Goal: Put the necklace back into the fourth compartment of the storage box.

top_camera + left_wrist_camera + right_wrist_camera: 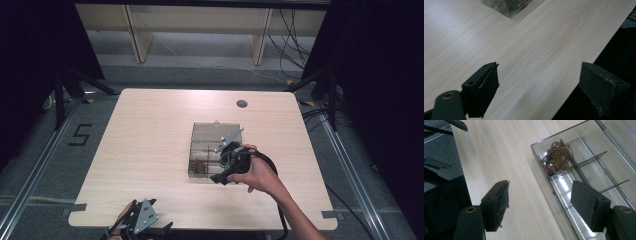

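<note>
A clear plastic box (202,131) with dividers stands at the table's middle, its lid laid open at the back. A tangle of brown cord and red beads (198,166) lies in its front left compartment. A hand holds my right gripper (222,171) over the box's front right part. In the right gripper view the right gripper (541,205) is open and empty, one jaw above the bare wood and the other above the box (537,155), with the beads (557,157) farther ahead. My left gripper (144,205) hovers open at the table's front edge (539,87), holding nothing.
The light wooden table (150,140) has a round cable hole (242,103) at the back right. The box's corner (509,6) shows far ahead of the left gripper. Dark stands and cables line the floor on both sides, with wooden shelving behind.
</note>
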A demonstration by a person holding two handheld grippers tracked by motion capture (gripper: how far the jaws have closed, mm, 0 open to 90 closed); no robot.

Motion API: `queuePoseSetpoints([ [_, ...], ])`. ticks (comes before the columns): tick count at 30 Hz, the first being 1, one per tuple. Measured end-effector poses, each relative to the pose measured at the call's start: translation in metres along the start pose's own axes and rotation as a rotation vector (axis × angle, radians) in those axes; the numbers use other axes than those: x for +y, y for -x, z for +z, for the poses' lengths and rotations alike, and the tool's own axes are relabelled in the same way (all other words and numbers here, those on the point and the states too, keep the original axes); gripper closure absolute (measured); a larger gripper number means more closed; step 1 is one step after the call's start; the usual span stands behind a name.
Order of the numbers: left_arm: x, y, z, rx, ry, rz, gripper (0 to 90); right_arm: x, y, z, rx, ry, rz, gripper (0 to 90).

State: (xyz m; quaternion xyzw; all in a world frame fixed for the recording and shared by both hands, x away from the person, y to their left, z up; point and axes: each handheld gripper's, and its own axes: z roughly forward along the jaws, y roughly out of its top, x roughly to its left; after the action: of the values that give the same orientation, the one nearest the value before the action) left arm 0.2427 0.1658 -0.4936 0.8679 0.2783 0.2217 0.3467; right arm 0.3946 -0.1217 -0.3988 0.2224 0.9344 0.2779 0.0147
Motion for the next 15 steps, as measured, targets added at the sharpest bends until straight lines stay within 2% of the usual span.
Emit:
queuePoseSetpoints([
  [9,-0.001,0.000,0.000,0.003,0.003,-0.006,15.5,-0.008,-0.005,-0.002,0.009,0.007,-0.005,30.5],
  [10,-0.001,0.000,0.001,0.006,0.013,-0.018,15.5,-0.010,-0.005,-0.002,0.010,0.010,0.002,30.5],
  [11,0.000,-0.001,0.000,0.006,0.001,0.001,15.5,-0.011,-0.007,-0.003,0.012,0.004,0.021,30.4],
  [12,-0.001,0.000,0.000,0.003,0.006,-0.010,15.5,-0.012,-0.008,-0.003,0.012,0.008,0.031,30.1],
  [15,-0.001,0.001,0.002,0.012,0.021,-0.026,15.5,-0.014,-0.010,-0.003,0.009,0.015,0.036,29.8],
])
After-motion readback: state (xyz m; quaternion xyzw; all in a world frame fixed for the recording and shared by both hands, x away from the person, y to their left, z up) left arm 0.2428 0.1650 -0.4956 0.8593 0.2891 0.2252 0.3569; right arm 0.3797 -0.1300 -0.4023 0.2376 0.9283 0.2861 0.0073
